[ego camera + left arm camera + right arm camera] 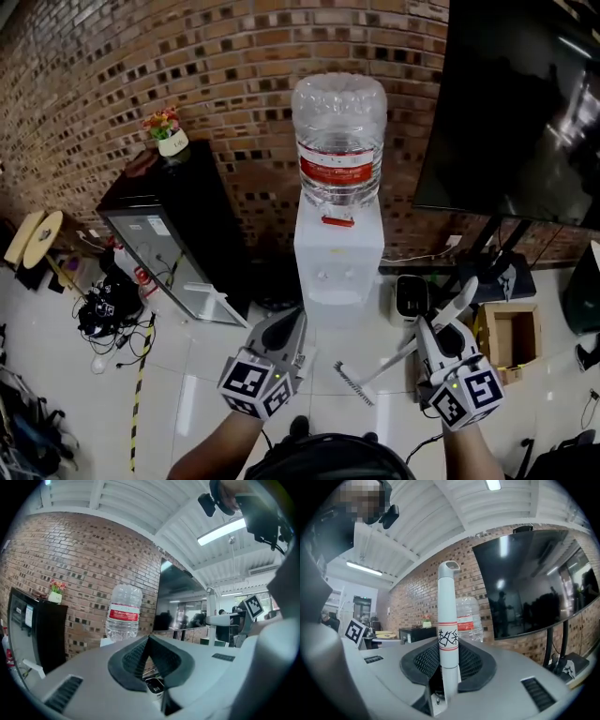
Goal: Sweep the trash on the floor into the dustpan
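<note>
My right gripper is shut on a white broom handle with red bands, which stands upright between the jaws in the right gripper view. In the head view the handle slants down and left to a small brush head just above the white floor tiles. My left gripper is at the lower left of the water dispenser. Its dark pads meet at the tips and nothing shows between them. No dustpan or trash can be made out in any view.
A white water dispenser with a clear bottle stands straight ahead against the brick wall. A black cabinet with a flower pot is at the left, with cables beside it. At the right are a TV on its stand and an open cardboard box.
</note>
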Demonstrator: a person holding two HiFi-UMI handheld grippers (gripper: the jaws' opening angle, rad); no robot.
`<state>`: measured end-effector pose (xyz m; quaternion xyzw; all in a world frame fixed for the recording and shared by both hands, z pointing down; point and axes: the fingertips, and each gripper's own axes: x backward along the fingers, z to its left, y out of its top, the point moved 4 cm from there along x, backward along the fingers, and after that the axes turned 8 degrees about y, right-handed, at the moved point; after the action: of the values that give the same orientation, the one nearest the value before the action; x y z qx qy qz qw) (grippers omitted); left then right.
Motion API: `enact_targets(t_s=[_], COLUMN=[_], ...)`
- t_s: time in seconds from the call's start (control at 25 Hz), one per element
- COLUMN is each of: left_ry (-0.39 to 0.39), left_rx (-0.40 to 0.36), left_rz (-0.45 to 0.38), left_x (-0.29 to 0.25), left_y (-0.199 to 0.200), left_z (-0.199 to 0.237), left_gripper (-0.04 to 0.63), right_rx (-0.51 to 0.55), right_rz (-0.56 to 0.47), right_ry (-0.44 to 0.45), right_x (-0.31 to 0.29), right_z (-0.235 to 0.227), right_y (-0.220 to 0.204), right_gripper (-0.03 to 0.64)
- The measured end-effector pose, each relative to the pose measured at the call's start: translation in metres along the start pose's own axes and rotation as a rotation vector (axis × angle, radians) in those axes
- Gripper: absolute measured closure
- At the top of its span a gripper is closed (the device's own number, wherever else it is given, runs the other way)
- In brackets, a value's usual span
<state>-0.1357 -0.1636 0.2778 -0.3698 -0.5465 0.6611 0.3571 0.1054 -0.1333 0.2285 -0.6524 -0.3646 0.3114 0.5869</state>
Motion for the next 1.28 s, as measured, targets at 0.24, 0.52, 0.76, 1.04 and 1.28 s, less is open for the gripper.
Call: enact_targets(t_s=[0.24,0.52,0.76,1.04,1.28], left_ry=[-0.053,-0.105,-0.135,-0.140,-0.139], left_rx=[-0.002,-0.027,-0.043,-0.037,-0.036], left_rz=[-0.024,-0.014,-0.023,-0.012,-0.007], left_x=[-0.001,-0.015,-0.016,-0.011,-0.009], left_y=[0.022,0.030,0.036,0.038,0.033], left_z=[-0.052,-0.091,-0.104,-0.107,-0.111], left_gripper=[0.588,0.588,0.588,0.588,0.588], right_rx=[0.022,0.020,0.021,0.023,0.018], right_rz=[-0.030,-0.053,-0.055,-0.066,-0.069], right_ry=[0.016,-0.038,-0.086,-0.122,-0.129], right_x=[0.054,0.094,0.115,0.127,0.130], right_z=[-0.020,-0.058,-0.070,-0.074,-0.076], right_y=[0.021,0.035,0.039,0.044,0.041], right_gripper=[0.526,0.526,0.526,0.526,0.526])
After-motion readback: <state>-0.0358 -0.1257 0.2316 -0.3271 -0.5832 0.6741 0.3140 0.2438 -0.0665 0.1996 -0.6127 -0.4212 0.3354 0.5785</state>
